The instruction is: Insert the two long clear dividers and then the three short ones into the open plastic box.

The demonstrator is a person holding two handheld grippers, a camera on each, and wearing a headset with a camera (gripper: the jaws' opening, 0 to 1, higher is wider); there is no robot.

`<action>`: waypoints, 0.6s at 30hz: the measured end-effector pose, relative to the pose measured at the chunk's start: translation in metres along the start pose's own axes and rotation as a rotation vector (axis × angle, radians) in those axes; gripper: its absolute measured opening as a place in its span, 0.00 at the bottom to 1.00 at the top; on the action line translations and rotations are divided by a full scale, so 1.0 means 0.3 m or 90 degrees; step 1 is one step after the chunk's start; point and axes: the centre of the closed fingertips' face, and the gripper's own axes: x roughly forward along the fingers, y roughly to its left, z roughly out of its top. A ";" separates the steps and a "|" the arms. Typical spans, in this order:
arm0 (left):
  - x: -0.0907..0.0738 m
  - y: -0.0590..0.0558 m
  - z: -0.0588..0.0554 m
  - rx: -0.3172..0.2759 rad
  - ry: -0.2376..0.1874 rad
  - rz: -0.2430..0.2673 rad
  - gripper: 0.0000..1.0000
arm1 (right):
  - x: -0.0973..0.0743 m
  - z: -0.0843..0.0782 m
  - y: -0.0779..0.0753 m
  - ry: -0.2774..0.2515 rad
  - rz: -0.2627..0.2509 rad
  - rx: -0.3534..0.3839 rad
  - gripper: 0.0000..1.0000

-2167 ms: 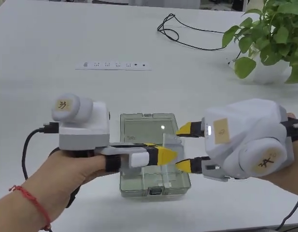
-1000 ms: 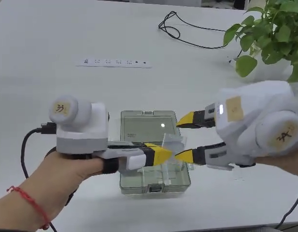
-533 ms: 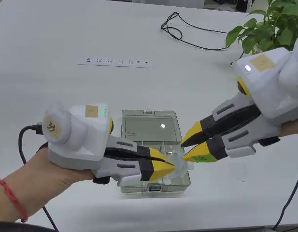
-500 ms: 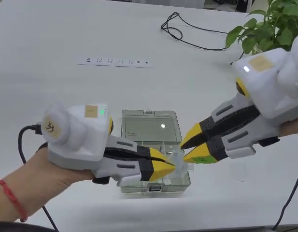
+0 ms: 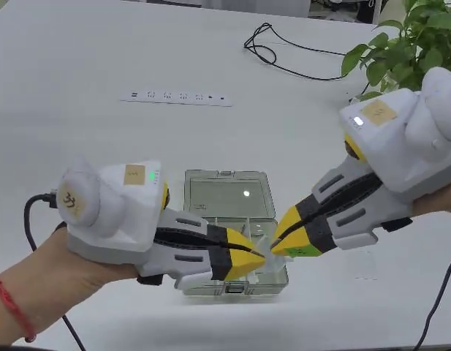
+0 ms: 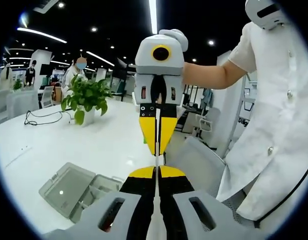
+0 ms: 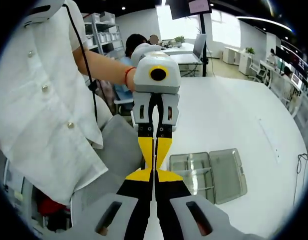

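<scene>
The open clear plastic box (image 5: 276,275) lies on the white table near its front edge, its lid (image 5: 226,196) folded back flat. Just above its right half a short clear divider (image 5: 267,246) hangs between the two grippers, tip to tip. My left gripper (image 5: 256,257) is shut on the divider from the left, and my right gripper (image 5: 280,245) is shut on it from the right. In the left gripper view my shut left gripper (image 6: 157,172) meets the right gripper (image 6: 157,145) with the divider edge-on between them; the box (image 6: 84,187) lies below left. The right gripper view has the right gripper (image 7: 154,176) and the box (image 7: 208,175).
A white power strip (image 5: 177,97) lies further back on the table, a black cable (image 5: 283,51) loops behind it, and a potted plant (image 5: 400,51) stands at the back right. The left gripper's black cord (image 5: 31,219) trails off to the left. A person in a white coat (image 6: 273,125) stands close.
The right gripper's jaws have shut onto the divider that the left gripper held. Both grippers tilted nose-down and sank toward the box's right half.
</scene>
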 end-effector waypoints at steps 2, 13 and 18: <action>-0.001 0.002 -0.002 0.001 0.001 0.002 0.00 | 0.004 0.002 0.003 0.001 -0.001 -0.003 0.03; -0.010 0.018 -0.015 -0.007 0.002 0.015 0.00 | 0.007 0.002 -0.009 0.003 -0.007 -0.005 0.03; -0.024 0.031 -0.030 -0.015 0.007 0.028 0.02 | 0.002 0.005 -0.020 0.002 -0.020 -0.006 0.03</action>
